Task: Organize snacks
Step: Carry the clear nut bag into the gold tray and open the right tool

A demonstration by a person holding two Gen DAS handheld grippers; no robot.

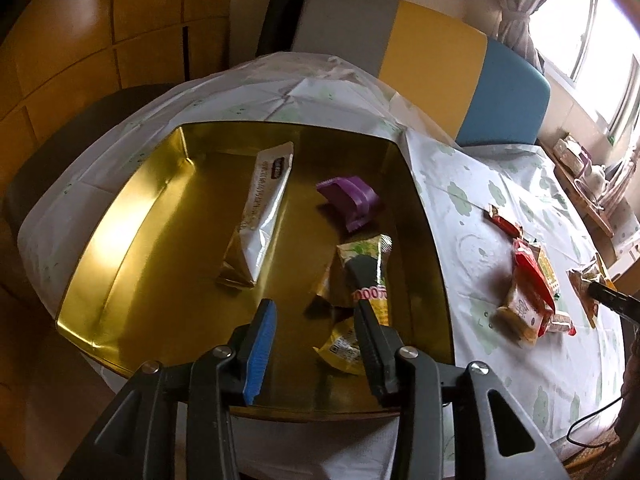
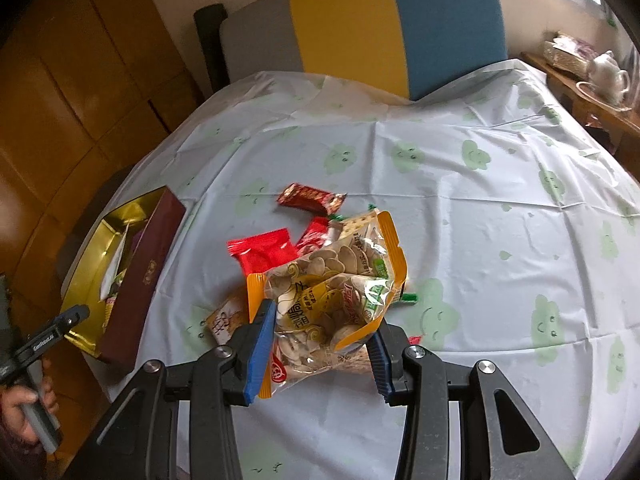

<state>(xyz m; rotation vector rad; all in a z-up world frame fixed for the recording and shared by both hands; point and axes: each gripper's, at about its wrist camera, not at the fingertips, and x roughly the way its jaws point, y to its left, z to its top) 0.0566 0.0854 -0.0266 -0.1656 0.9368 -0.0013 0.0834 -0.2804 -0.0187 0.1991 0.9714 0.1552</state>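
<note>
A: Gold tin [image 1: 120, 240] at the table's [image 2: 460, 208] left edge; a white pouch [image 1: 260, 212], a purple packet [image 1: 352, 200] and yellow sachets [image 1: 368, 276] lie inside. Our left gripper [image 1: 316, 312] hangs above them, jaws apart, nothing between.

B: Our right gripper [image 2: 324, 320] is clamped on the seed bag [image 2: 336, 280], mid-table atop the red packets [image 2: 268, 252]. We judge it light, crinkly, slippery; we'd grip the orange seam, not the belly.
</note>
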